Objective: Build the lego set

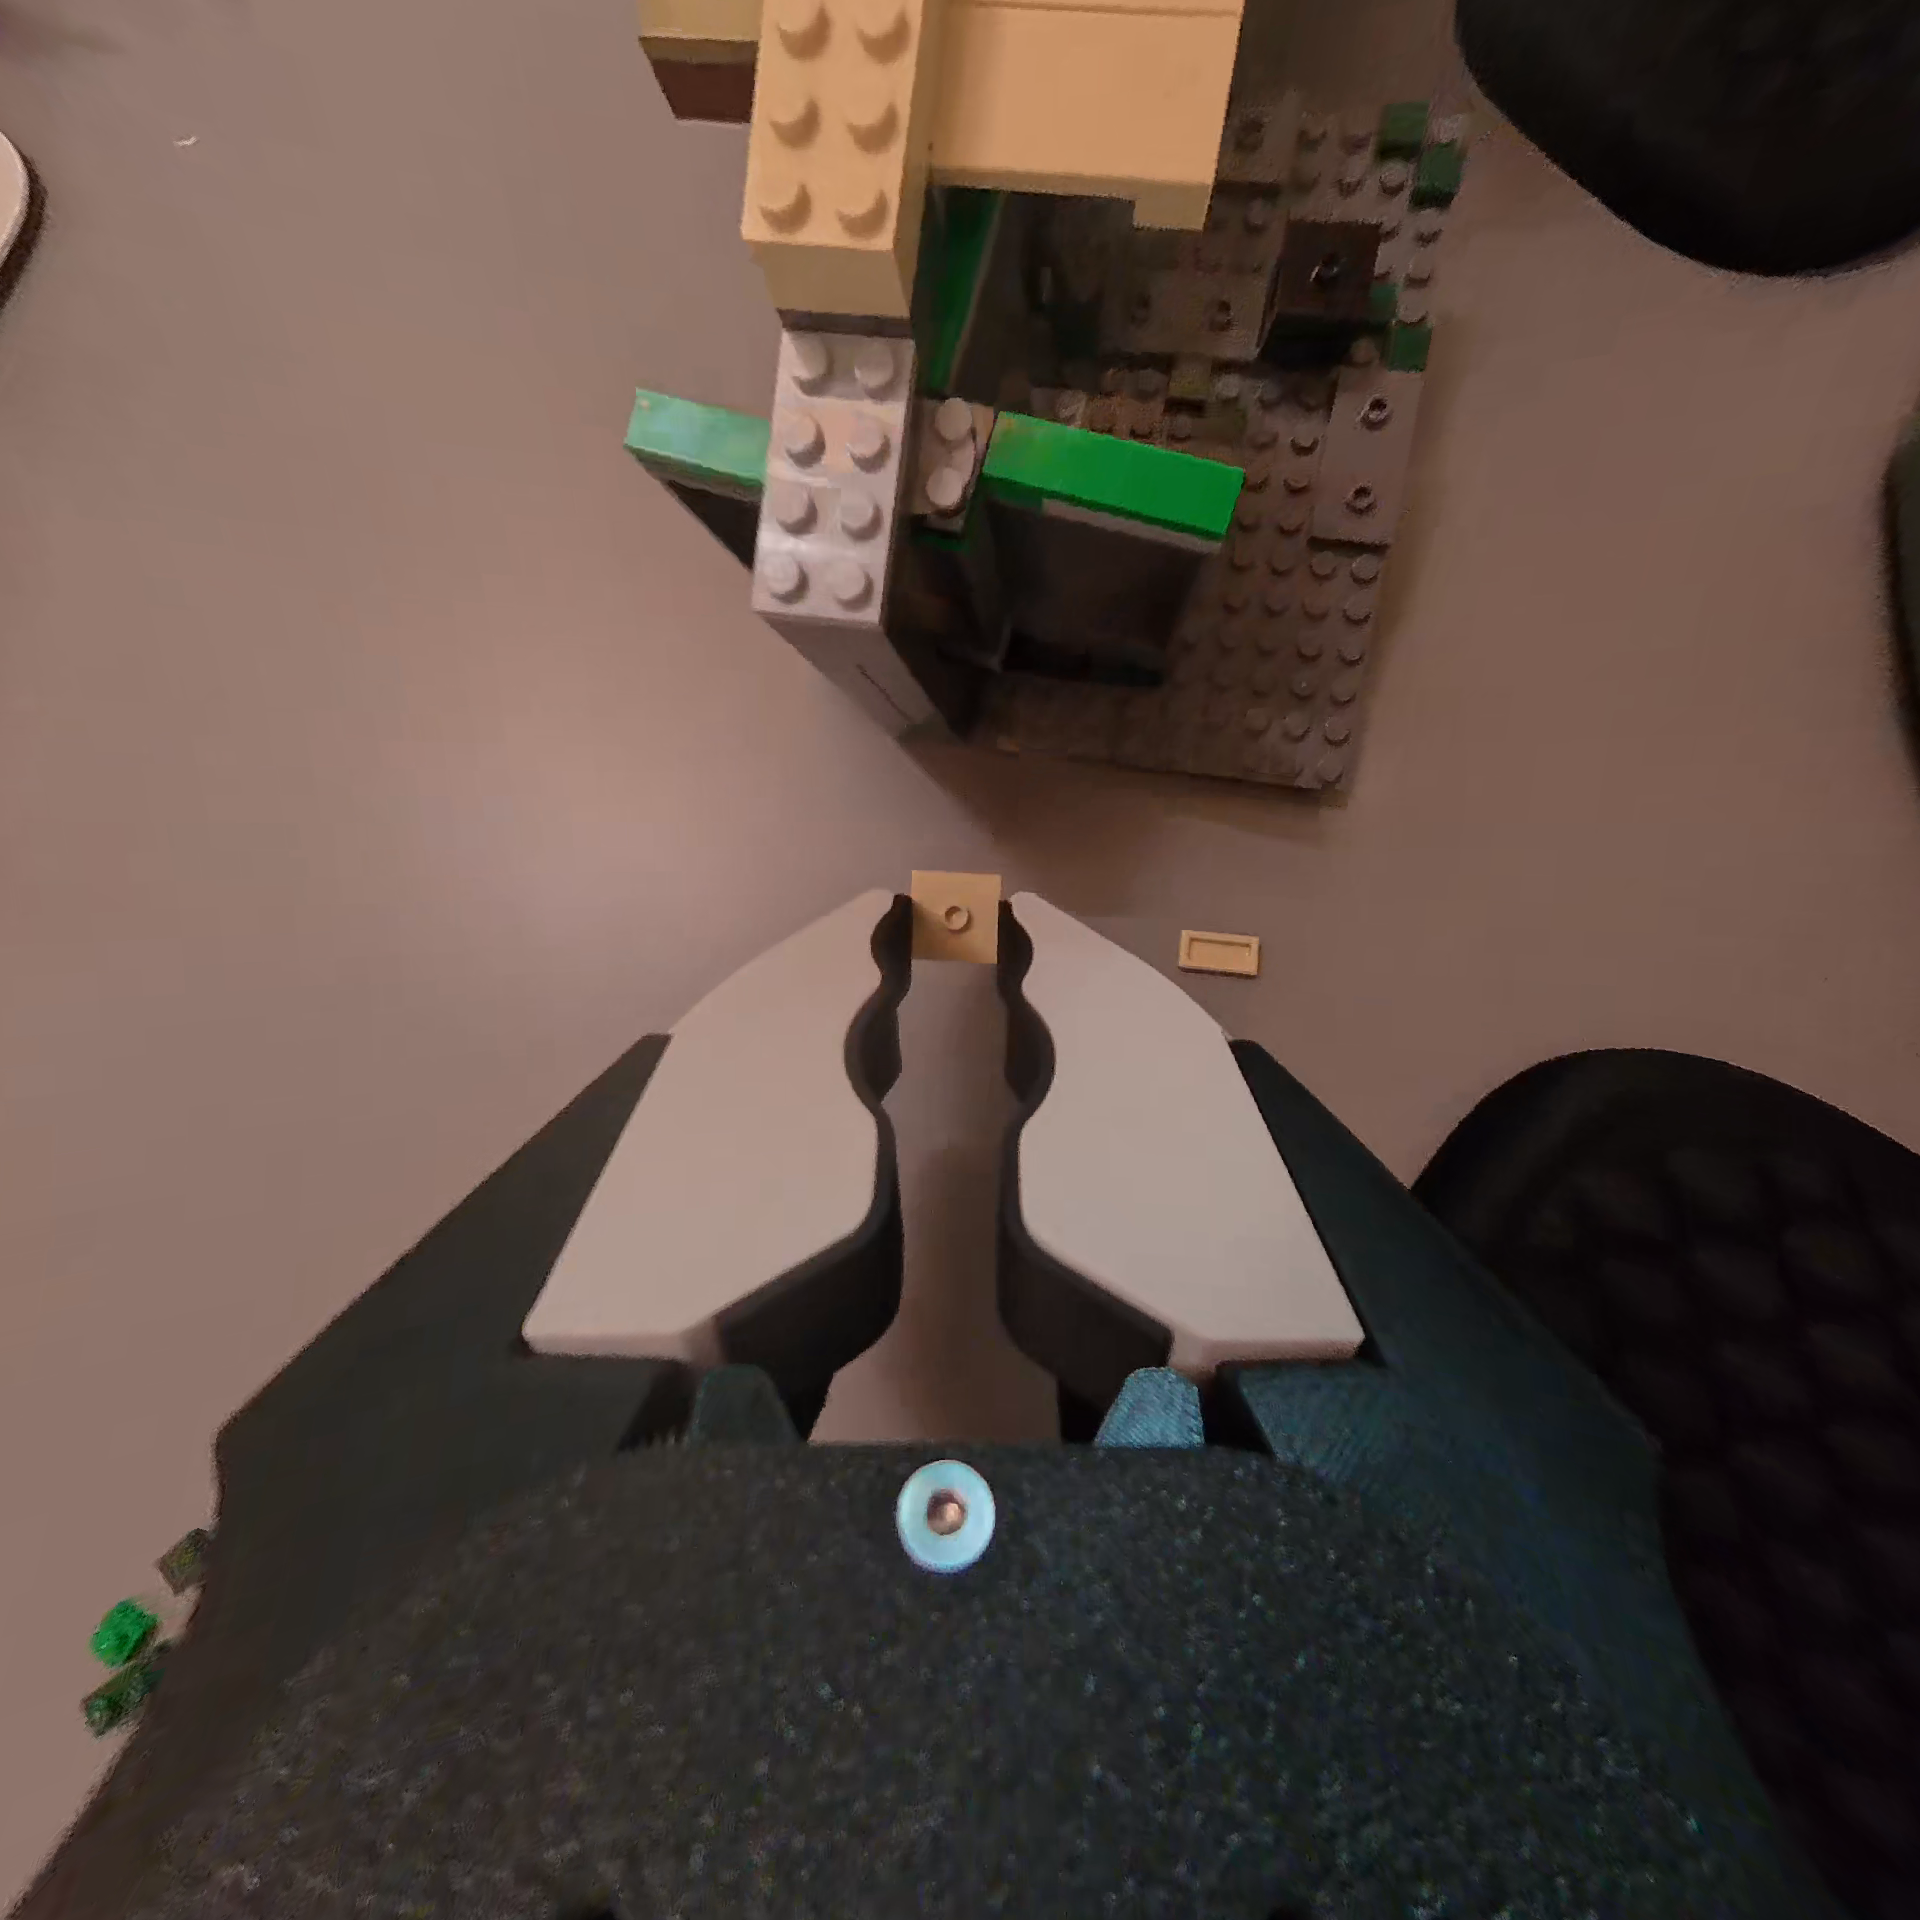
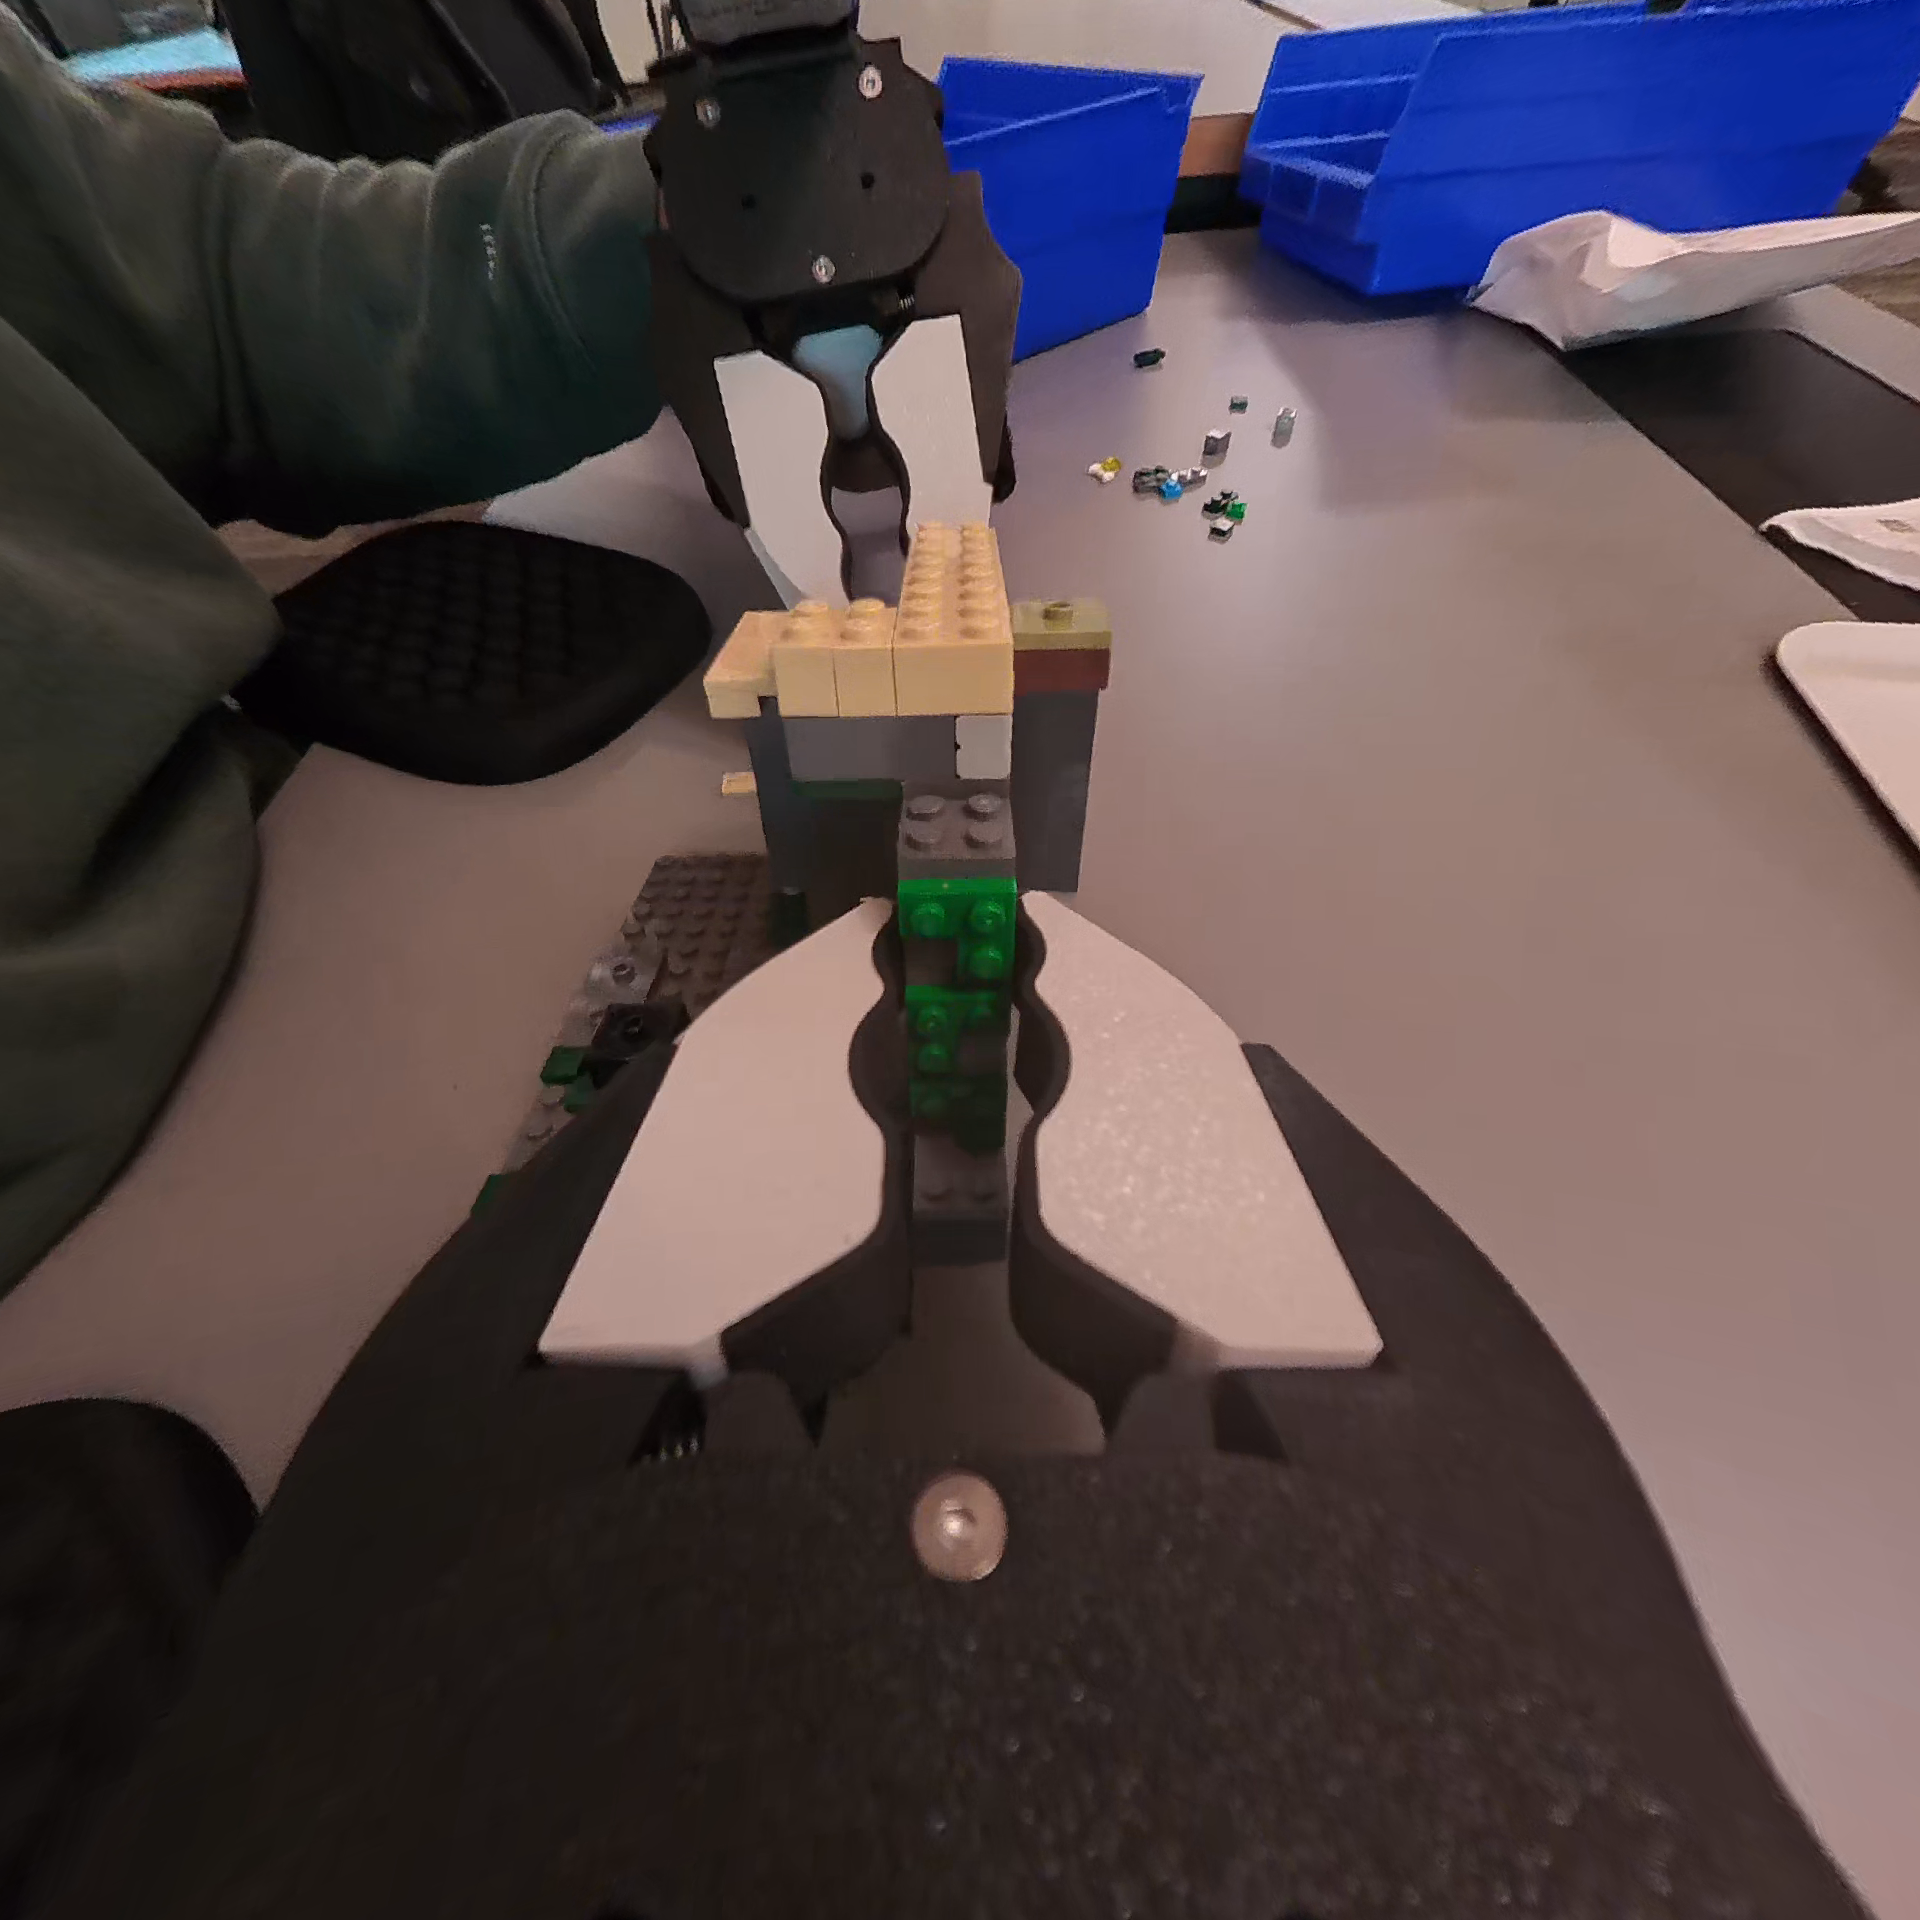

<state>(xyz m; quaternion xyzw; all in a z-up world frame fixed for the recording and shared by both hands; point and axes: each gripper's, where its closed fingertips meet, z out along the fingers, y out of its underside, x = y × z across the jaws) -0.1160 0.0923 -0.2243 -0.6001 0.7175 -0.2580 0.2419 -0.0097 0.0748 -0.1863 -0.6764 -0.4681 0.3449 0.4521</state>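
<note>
Lego fills both views, but each camera catches a different part of it. Looking down along the left gripper (image 1: 955, 925), the fingers are nearly closed and pinch a small tan square tile (image 1: 955, 917) with one stud, right at their tips and above the grey table (image 1: 364, 675). Just to its right a second small tan tile (image 1: 1219, 951) lies flat on the table, which the right wrist view does not show clearly. Ahead stands the lego model (image 1: 997, 343): tan bricks on top, a light grey studded column below them, green flat pieces either side, and a dark grey studded base plate (image 1: 1309, 623).

Only the right wrist view shows how the model is held. The right gripper (image 2: 957, 920) is closed to a narrow gap around a green-and-grey stack of bricks (image 2: 956, 997) on the near side of the model, with both fingers against it. This view also shows the left gripper from the front, beyond the tan bricks, held by a person's arm in a dark green sleeve (image 2: 312, 312). Farther back are blue bins (image 2: 1558, 156), scattered small pieces (image 2: 1195, 468), and a black pad (image 2: 468, 655).
</note>
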